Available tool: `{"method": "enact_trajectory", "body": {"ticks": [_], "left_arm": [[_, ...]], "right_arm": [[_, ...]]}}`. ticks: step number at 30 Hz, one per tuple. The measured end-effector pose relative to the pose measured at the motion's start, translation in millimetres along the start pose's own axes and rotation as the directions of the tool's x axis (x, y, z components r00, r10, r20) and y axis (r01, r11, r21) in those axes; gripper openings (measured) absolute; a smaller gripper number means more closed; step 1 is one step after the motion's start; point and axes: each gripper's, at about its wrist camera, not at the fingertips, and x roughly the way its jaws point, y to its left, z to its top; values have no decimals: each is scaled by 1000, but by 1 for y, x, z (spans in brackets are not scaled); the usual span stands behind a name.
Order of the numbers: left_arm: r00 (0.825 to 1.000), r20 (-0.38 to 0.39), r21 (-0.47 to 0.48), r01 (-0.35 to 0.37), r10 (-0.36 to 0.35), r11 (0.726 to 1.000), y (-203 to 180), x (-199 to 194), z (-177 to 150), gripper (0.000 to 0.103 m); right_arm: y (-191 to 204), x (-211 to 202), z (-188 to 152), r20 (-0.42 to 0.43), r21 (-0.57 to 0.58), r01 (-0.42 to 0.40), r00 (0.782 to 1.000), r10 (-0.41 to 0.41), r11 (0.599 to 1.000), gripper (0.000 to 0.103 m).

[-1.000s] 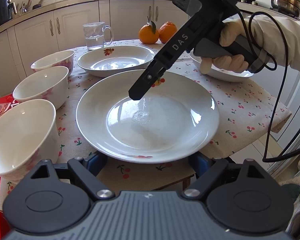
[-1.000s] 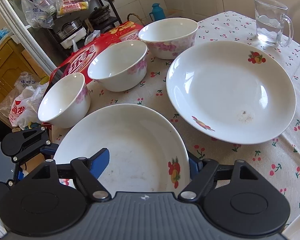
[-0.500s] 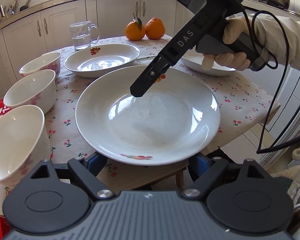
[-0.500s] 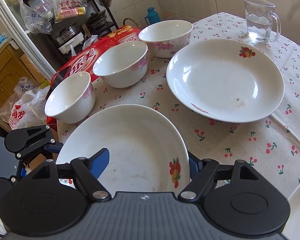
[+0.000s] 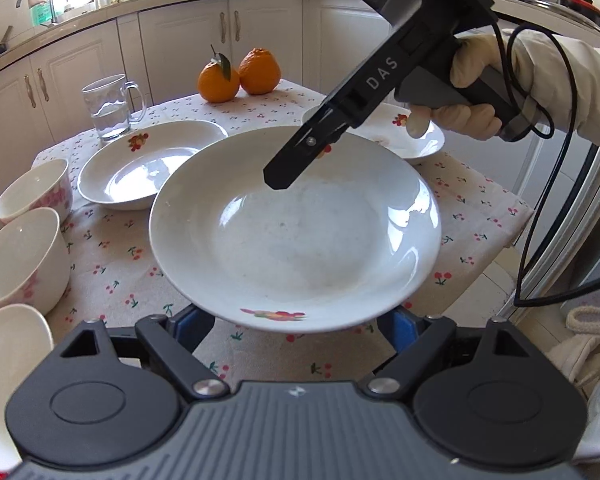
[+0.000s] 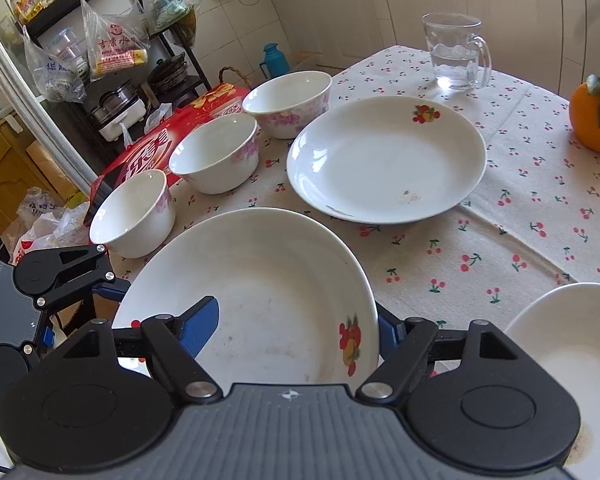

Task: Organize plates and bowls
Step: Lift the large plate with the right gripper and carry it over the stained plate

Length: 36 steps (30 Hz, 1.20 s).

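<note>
Plate carry, 2 tools

Left tool (image 5: 296, 320) and right tool (image 6: 298, 332) both clamped on plate (image 5: 296, 232); keep level, lower onto plate ahead (image 6: 386, 158).

White deep plate (image 5: 296, 236) (fruit motif) raised off table, beside three bowls (image 6: 216, 152)

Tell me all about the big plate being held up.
The plate is a wide, shallow, glossy white dish, ceramic by its look, with fruit pictures on the rim and faint specks inside. It is empty and held above the cherry-print tablecloth. The right gripper pinches its rim, one finger inside; the left gripper reaches under the opposite edge.
</note>
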Motion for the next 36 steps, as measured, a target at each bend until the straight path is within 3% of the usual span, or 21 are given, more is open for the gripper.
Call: {"method": "enact_trajectory", "body": {"ticks": [20, 36], "left_arm": [[988, -9, 120, 156, -156, 980, -23, 53, 69, 87], [979, -40, 176, 202, -198, 963, -47, 103, 104, 87]], "right_arm": [[-58, -74, -30, 114, 138, 143, 981, -159, 980, 83], [-116, -96, -59, 155, 247, 196, 959, -238, 949, 83]]}}
